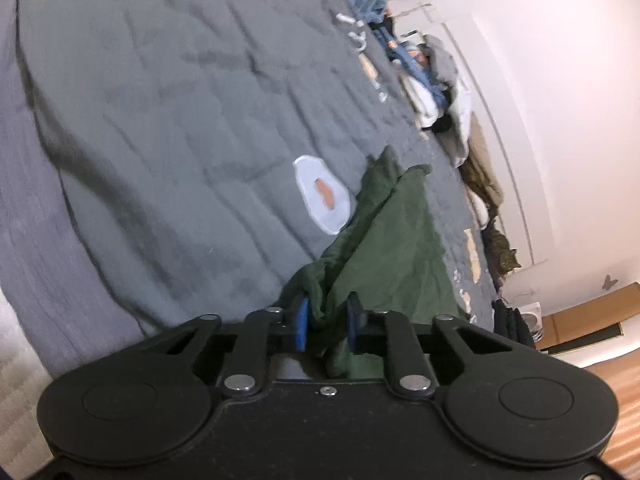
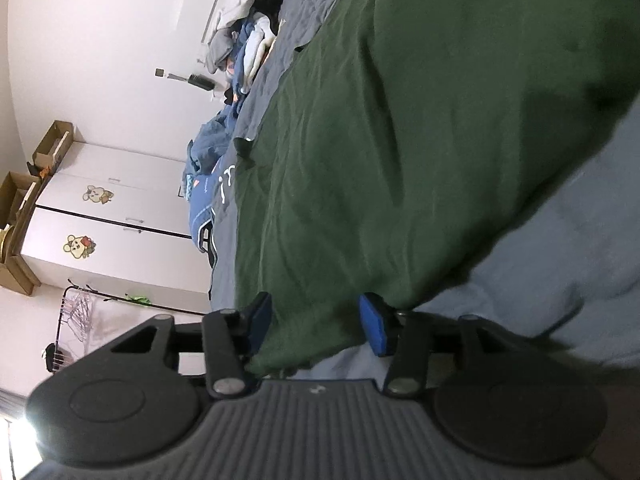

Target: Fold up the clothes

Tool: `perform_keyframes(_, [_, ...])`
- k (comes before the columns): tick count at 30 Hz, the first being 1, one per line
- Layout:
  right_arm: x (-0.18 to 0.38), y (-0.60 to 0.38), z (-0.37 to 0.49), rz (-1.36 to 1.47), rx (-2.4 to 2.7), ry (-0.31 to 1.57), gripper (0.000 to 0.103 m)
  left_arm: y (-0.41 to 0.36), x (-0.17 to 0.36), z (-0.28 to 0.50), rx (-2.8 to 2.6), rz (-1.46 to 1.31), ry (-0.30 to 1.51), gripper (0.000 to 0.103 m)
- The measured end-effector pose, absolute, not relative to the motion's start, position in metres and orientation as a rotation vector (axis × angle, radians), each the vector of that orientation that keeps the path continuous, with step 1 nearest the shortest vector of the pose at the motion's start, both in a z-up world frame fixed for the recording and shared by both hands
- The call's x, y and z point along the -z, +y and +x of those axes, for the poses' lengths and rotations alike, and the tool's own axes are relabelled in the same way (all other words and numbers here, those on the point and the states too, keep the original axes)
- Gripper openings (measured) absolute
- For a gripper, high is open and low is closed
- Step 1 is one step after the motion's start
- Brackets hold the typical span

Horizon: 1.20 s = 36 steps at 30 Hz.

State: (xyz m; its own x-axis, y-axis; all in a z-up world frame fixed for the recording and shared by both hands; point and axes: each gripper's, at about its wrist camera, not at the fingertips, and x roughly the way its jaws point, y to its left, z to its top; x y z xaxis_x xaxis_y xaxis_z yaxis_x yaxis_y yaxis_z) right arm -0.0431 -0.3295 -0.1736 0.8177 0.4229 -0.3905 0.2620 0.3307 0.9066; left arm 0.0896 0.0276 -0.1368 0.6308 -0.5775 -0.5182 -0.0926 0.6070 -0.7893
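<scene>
Grey bedspread (image 1: 160,120); green garment (image 1: 396,248) in left gripper (image 1: 327,322)

Dim, soft, fisheye-warped, slightly blurred.

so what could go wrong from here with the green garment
1. The left gripper pinches only a bunched edge of the green garment; it could slip out when pulled.
2. The right gripper looks wide around the cloth, so that side may drop.
3. Dragging could rumple the grey bedspread.
</scene>
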Motion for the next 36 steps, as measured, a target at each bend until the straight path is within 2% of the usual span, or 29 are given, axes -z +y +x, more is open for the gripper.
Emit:
perform_keyframes(5, [0.177, -0.333, -0.043, 1.284, -0.117, 0.632, 0.047, 0.034, 0.129, 0.086, 0.324, -0.900, 0.857, 0.014])
perform_keyframes(9, [0.183, -0.336, -0.040, 1.295, -0.100, 0.635, 0.039, 0.039, 0.126, 0.083, 0.325, -0.901, 0.891, 0.016])
perform_keyframes(11, [0.186, -0.337, -0.040, 1.311, -0.094, 0.642, 0.038, 0.041, 0.126, 0.081, 0.327, -0.887, 0.912, 0.017])
perform_keyframes(14, [0.181, -0.334, -0.039, 1.310, -0.103, 0.659, 0.039, 0.045, 0.125, 0.078, 0.332, -0.867, 0.944, 0.022])
perform_keyframes(18, [0.170, -0.328, -0.040, 1.300, -0.132, 0.686, 0.043, 0.047, 0.124, 0.077, 0.325, -0.846, 0.979, 0.023])
perform_keyframes(21, [0.160, -0.316, -0.042, 1.278, -0.204, 0.710, 0.046, 0.046, 0.126, 0.080, 0.313, -0.859, 0.993, 0.032])
perform_keyframes(26, [0.154, -0.299, -0.034, 1.227, -0.258, 0.743, 0.048, 0.036, 0.141, 0.091, 0.342, -0.947, 1.042, 0.032])
perform_keyframes(28, [0.158, -0.298, -0.033, 1.232, -0.248, 0.761, 0.048, 0.031, 0.146, 0.092, 0.333, -0.950, 1.048, 0.029])
perform_keyframes(29, [0.159, -0.299, -0.033, 1.230, -0.240, 0.766, 0.048, 0.029, 0.144, 0.093, 0.339, -0.929, 1.045, 0.021])
perform_keyframes(30, [0.160, -0.301, -0.033, 1.228, -0.232, 0.770, 0.048, 0.028, 0.140, 0.093, 0.349, -0.900, 1.040, 0.018])
perform_keyframes(36, [0.162, -0.311, -0.035, 1.223, -0.196, 0.767, 0.048, -0.009, 0.088, 0.089, 0.423, -0.235, 0.945, 0.018])
